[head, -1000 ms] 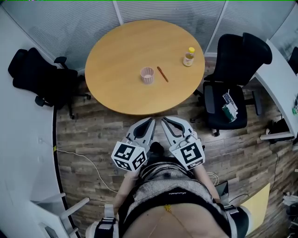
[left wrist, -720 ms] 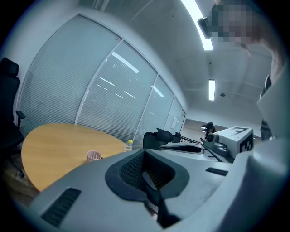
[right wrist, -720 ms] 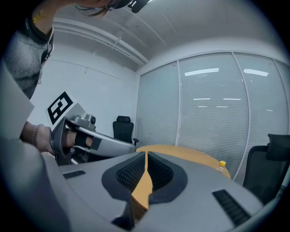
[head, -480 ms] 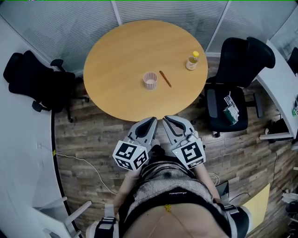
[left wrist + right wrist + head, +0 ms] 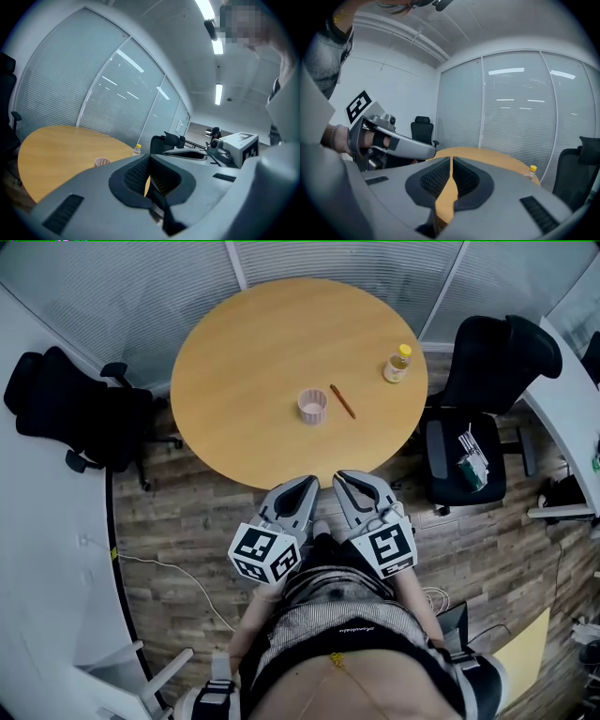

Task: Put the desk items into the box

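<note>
The left gripper [image 5: 306, 484] is held low against the person's body, its jaws pressed together with nothing between them. The right gripper [image 5: 343, 480] sits just beside it, also closed and empty. Both point toward the near edge of the round wooden table [image 5: 262, 343], with their tips just short of it. The desk items lie well apart from both grippers. A small pink cup [image 5: 312, 406] stands upright near the middle of the table. Just to its right lies a thin brown stick, probably a pencil [image 5: 342, 401], though it is too small to be sure. A small bottle [image 5: 397, 364] with a yellow cap stands near the table's right edge. A black office chair [image 5: 492, 371] stands to the right of the table, and another chair [image 5: 66, 409] stands to its left.
</note>
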The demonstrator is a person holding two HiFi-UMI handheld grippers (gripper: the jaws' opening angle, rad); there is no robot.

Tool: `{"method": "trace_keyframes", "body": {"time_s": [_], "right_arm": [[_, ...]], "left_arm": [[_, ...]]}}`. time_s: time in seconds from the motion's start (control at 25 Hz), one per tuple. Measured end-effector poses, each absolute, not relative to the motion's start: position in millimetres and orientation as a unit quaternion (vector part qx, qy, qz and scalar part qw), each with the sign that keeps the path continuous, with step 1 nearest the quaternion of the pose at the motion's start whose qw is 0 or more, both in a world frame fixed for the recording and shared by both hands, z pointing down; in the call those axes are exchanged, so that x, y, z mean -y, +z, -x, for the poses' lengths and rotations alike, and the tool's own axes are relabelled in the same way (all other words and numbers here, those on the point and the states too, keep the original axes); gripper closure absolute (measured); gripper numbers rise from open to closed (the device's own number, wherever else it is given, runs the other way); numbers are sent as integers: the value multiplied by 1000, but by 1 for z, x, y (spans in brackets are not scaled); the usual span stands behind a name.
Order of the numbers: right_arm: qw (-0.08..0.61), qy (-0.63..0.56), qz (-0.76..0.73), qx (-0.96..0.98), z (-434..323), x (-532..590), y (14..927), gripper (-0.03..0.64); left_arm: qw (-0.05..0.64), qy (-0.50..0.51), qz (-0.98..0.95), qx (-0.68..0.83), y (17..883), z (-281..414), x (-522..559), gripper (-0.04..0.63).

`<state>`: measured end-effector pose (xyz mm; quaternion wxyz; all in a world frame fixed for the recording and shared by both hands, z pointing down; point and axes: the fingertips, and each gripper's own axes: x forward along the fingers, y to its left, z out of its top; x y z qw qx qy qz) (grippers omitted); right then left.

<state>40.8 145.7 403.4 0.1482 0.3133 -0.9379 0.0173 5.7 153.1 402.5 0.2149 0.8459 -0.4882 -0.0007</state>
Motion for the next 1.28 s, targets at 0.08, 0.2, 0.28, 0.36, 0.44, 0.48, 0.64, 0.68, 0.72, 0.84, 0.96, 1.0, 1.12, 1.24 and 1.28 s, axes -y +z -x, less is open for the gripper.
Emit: {"method": "trace_keyframes", "body": {"time_s": [0.08, 0.2, 0.28, 0.36, 0.44, 0.48, 0.64, 0.68, 0.72, 0.84, 0.96, 1.0, 1.12, 1.24, 1.28], "right_arm": [[150, 21, -315, 937, -39, -144, 406, 586], [155, 28, -316, 936, -36, -142, 411, 586], [155, 31, -310, 937, -32, -140, 413, 586], [155, 33, -303, 940, -29, -138, 414, 586], [156, 34, -295, 942, -25, -136, 416, 586], [156, 35, -291, 943, -24, -134, 416, 586], [153, 36, -275, 949, -21, -119, 417, 586], [153, 36, -271, 950, -20, -114, 417, 586], [152, 35, -267, 951, -19, -109, 415, 586], [145, 30, -258, 955, -17, -90, 409, 586], [142, 25, -251, 957, -18, -71, 406, 586], [141, 26, -248, 958, -18, -66, 406, 586], [141, 26, -238, 961, -20, -50, 405, 586], [140, 24, -230, 963, -24, -31, 403, 586], [138, 23, -228, 964, -26, -24, 402, 586]], "left_arm": [[217, 3, -847, 485, 404, -4, -153, 577], [221, 7, -846, 484, 407, -3, -152, 577], [226, 8, -844, 487, 409, 0, -151, 577], [229, 7, -841, 490, 410, 2, -150, 577], [233, 7, -837, 495, 412, 3, -149, 577], [234, 8, -835, 497, 413, 3, -148, 577], [237, 10, -828, 508, 415, 4, -133, 577], [237, 10, -826, 511, 414, 5, -128, 577], [237, 9, -825, 513, 413, 6, -123, 577], [232, 8, -822, 520, 409, 6, -105, 577], [231, 7, -818, 526, 408, 4, -85, 577], [232, 7, -817, 528, 408, 3, -79, 577], [231, 8, -813, 534, 406, 1, -60, 577], [229, 7, -809, 542, 404, -3, -40, 577], [228, 7, -807, 544, 404, -4, -34, 577]]}}
